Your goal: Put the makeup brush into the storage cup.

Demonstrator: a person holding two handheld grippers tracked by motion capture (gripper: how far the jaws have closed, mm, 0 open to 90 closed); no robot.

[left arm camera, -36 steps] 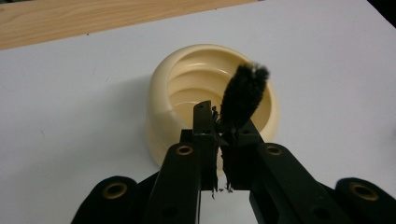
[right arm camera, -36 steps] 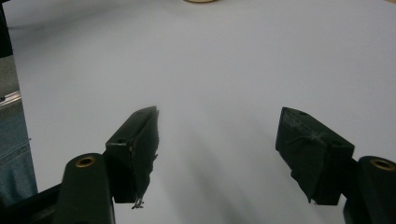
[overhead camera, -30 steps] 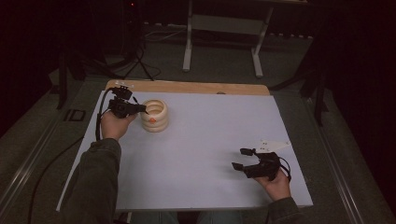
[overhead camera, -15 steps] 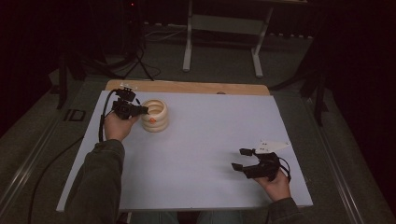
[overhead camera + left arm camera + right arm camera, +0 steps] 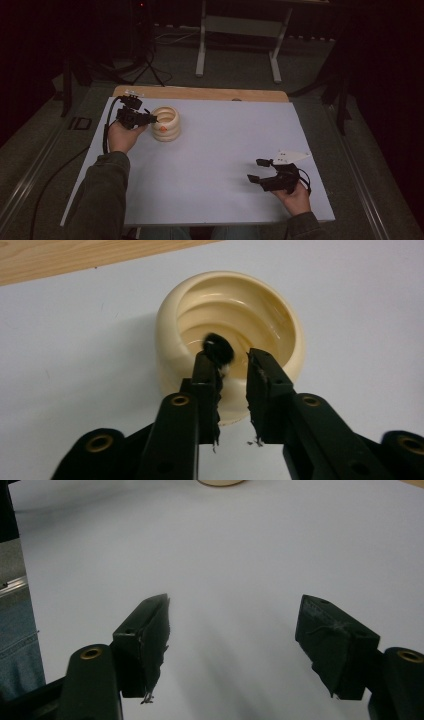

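White sheet covers the table; nearest, the right gripper rests spread wide over bare surface. Farther back, the left gripper, jaws just opening, hangs over the ribbed cream bowl, small black object at one tip. Beyond: wooden edge, dark floor, metal stand.
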